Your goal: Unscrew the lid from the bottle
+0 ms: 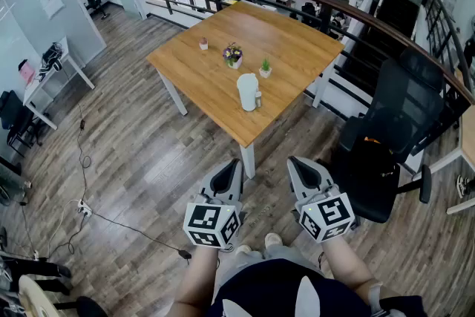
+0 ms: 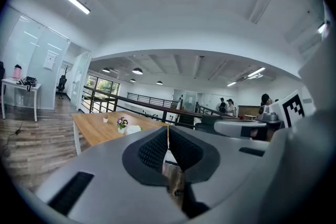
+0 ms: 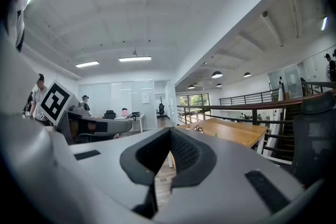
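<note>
A white bottle (image 1: 248, 92) stands upright near the front edge of a wooden table (image 1: 297, 48), well ahead of me. My left gripper (image 1: 231, 165) and right gripper (image 1: 299, 163) hang side by side over the wood floor, close to my body and short of the table. Both are shut with nothing between the jaws. In the left gripper view, the left gripper (image 2: 168, 129) has its ribbed pads pressed together, and the bottle (image 2: 133, 128) shows small on the table (image 2: 97, 129) beyond. In the right gripper view, the right gripper (image 3: 170, 132) is likewise shut, with the table (image 3: 233, 131) far off to the right.
On the table stand a flower pot (image 1: 233, 55), a small green plant (image 1: 265, 69) and a tiny pot (image 1: 203, 44). A black office chair (image 1: 382, 152) is at the right, a dark railing (image 1: 349, 11) behind the table, and a cable with a power strip (image 1: 84, 209) on the floor left.
</note>
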